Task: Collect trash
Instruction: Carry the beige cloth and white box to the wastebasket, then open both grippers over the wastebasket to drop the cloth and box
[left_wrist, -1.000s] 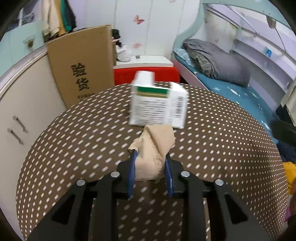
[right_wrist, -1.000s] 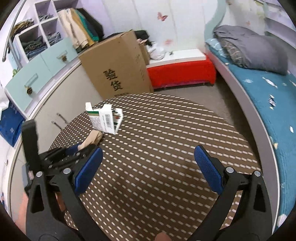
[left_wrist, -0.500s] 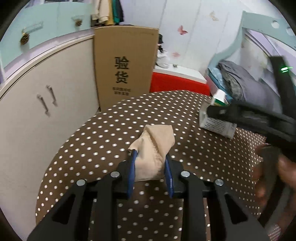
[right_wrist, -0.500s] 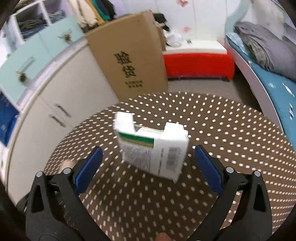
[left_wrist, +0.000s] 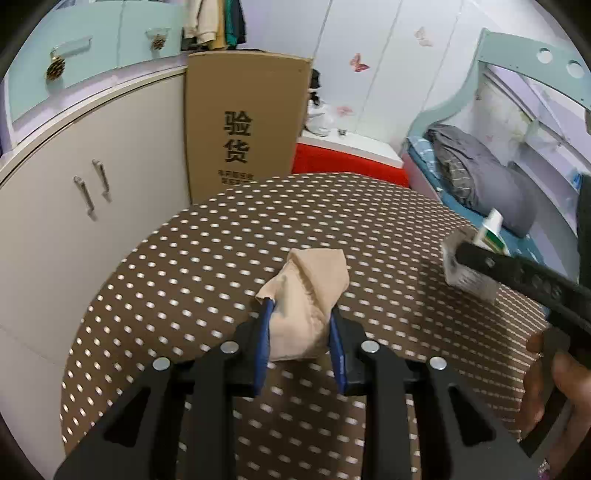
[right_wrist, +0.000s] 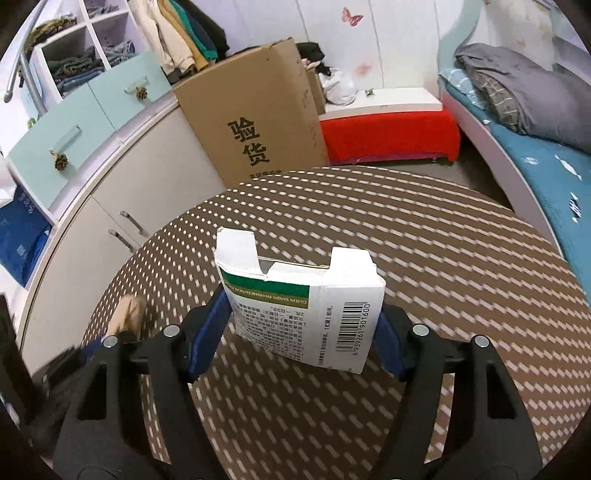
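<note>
Trash here means two items, one per gripper. Furthest left, the left gripper (left_wrist: 301, 341) has its jaws clenched on a crumpled beige wad (left_wrist: 308, 295), which sticks up between the blue pads above the dotted bench (left_wrist: 184, 258). Pinched low and around its middle, the soft wad cannot slip out while the other piece is dealt with. To its right stands the white carton (right_wrist: 303, 306), a medicine box with green banding, a barcode and open top flaps, upright on the bench. The right gripper (right_wrist: 301, 332) straddles it: its jaws have just been closing, and the pads now sit at the carton's two narrow sides, seemingly pressing them, though how firm the hold is cannot be told. Taking it across the short width suits the limited jaw span, and a stiff box should tolerate that squeeze. Behind the bench leans a tall cardboard box (right_wrist: 258, 122), with a bed (right_wrist: 535, 147) far right.
</note>
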